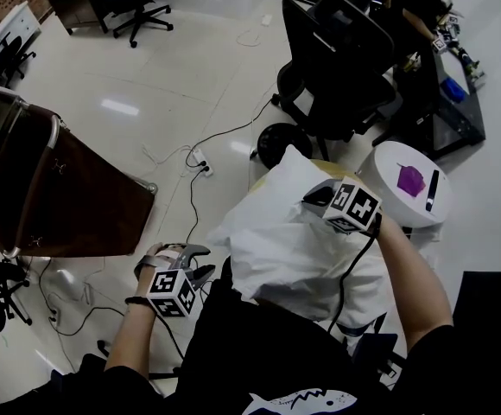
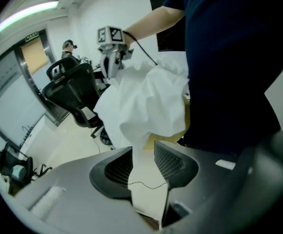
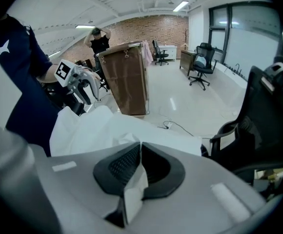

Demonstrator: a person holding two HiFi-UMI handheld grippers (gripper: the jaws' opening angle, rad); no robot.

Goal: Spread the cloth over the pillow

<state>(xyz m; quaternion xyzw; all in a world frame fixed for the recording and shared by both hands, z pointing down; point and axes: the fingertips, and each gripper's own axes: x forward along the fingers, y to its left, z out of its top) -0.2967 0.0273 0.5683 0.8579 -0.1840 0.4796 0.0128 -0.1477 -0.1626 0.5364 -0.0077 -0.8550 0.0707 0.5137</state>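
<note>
Jaws parted on the left tongs (image 2: 143,156), with a loose tail of the white cloth (image 1: 294,240) hanging between them, unpinched. The cloth sits bunched over the pillow (image 2: 186,118), and only a yellowish edge of that peeks out. Over on the right, the right tongs (image 3: 140,150) are clamped tight on a fold of it.
</note>
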